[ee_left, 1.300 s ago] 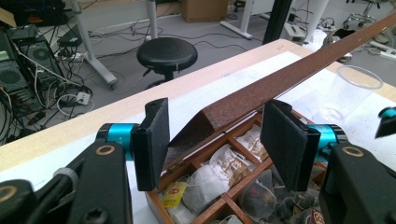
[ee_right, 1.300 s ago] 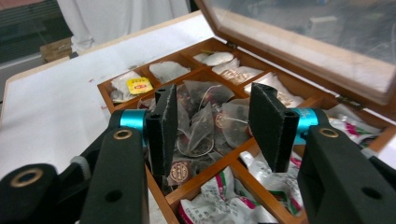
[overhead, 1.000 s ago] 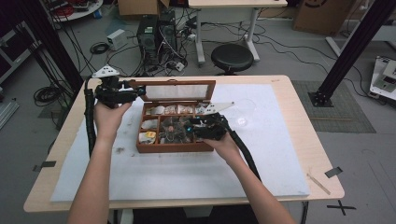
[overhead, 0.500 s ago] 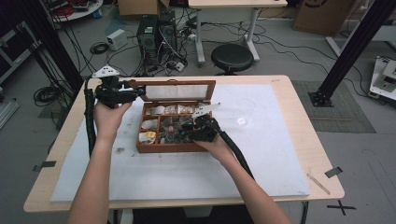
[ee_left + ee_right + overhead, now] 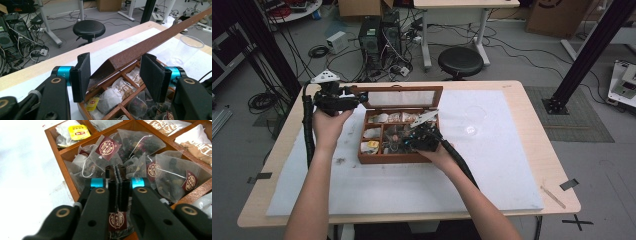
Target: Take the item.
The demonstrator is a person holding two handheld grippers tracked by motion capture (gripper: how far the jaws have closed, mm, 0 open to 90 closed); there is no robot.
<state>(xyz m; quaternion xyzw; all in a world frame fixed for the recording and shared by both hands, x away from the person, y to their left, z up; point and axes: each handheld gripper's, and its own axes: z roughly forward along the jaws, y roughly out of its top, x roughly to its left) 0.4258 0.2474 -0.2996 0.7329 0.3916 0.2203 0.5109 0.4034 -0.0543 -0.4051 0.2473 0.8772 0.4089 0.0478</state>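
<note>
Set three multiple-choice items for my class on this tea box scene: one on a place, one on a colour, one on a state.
1. Where does the clear cup stand?
A. Inside the wooden box
B. On the white mat, right of the box
C. On the stool

2. What colour are the tags on the pyramid tea bags?
A. Green
B. Blue
C. Dark red

3. How is the box's lid?
A. Raised open
B. Shut
C. Lying loose on the mat

Key: 1 B, the high view shows it on the mat beside the box. 2 C, the right gripper view shows dark red tags. 3 A, the compartments are uncovered.
</note>
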